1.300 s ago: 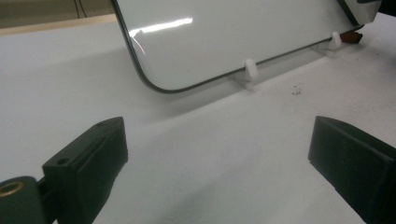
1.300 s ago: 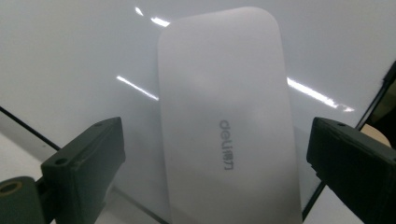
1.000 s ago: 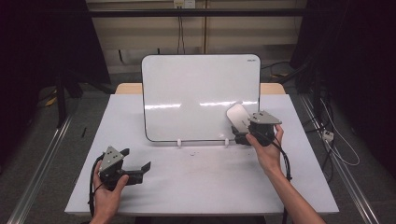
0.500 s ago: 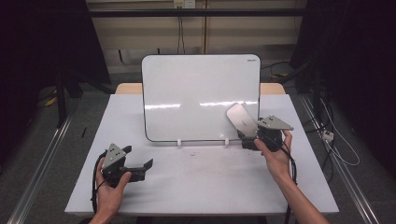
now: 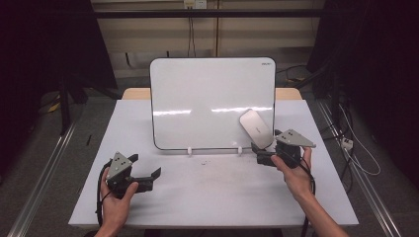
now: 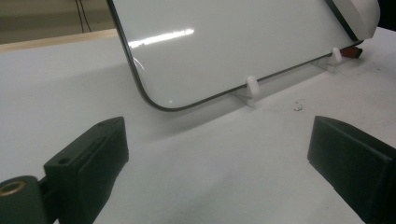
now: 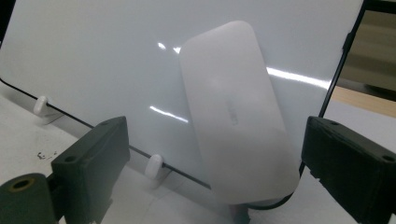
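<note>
A whiteboard (image 5: 197, 98) stands tilted back at the middle of the white table (image 5: 217, 197). A white, rounded eraser (image 5: 256, 127) lies slanted against its lower right corner. My right gripper (image 5: 260, 154) is just below and right of the eraser and points at it. In the right gripper view the eraser (image 7: 238, 112) lies between my right gripper's (image 7: 222, 140) wide jaws with a gap on each side, so it is open. My left gripper (image 5: 146, 165) rests at the front left, open and empty. In the left gripper view, my left gripper (image 6: 215, 158) faces the whiteboard's (image 6: 224, 42) lower edge.
Two small white feet (image 5: 190, 150) (image 5: 239, 149) hold the board's bottom edge. A few dark crumbs (image 5: 202, 160) lie on the table in front of it. Metal rails (image 5: 39, 187) run along the floor on both sides, and cables (image 5: 356, 158) lie at the right.
My right gripper has drifted a little to the right and nearer the person. The eraser has stayed on the board. My left gripper has kept still.
</note>
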